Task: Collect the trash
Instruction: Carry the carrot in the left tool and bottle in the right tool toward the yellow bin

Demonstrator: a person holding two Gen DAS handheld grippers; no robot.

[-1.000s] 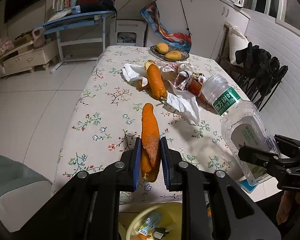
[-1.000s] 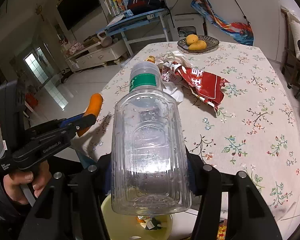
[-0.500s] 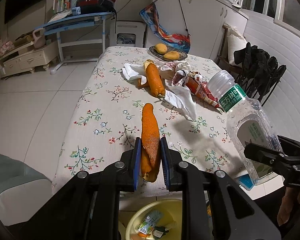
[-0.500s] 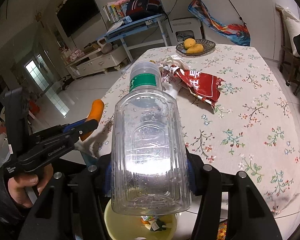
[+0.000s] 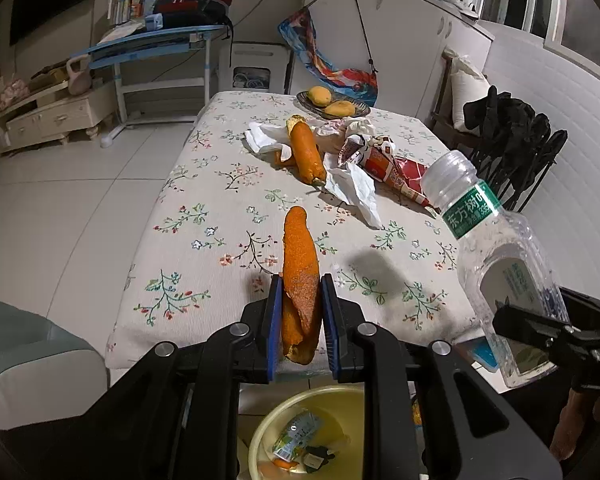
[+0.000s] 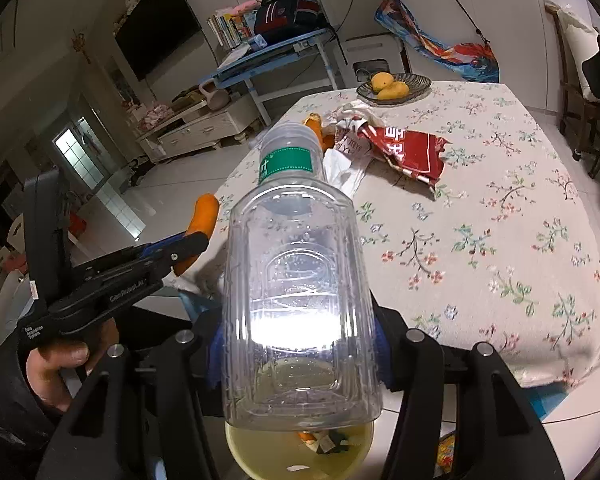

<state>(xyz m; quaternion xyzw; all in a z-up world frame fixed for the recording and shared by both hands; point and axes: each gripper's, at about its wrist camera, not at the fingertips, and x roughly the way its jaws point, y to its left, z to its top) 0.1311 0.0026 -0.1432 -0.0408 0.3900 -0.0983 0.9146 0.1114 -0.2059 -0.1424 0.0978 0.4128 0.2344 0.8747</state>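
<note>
Left wrist view: the left gripper [image 5: 300, 320] is clamped on a long orange peel [image 5: 299, 276], held above a yellow bin [image 5: 260, 440] containing wrappers.

Right wrist view: the right gripper [image 6: 300, 356] grips a clear empty bottle [image 6: 296, 280] with a green label, over that bin [image 6: 252, 452].

Both wrist views sit close at the near edge of the worktop [image 5: 204, 248], facing its far end. The left view looks from the left, the right from the right. Both share the fruit dish [image 5: 334, 105] far off.
</note>
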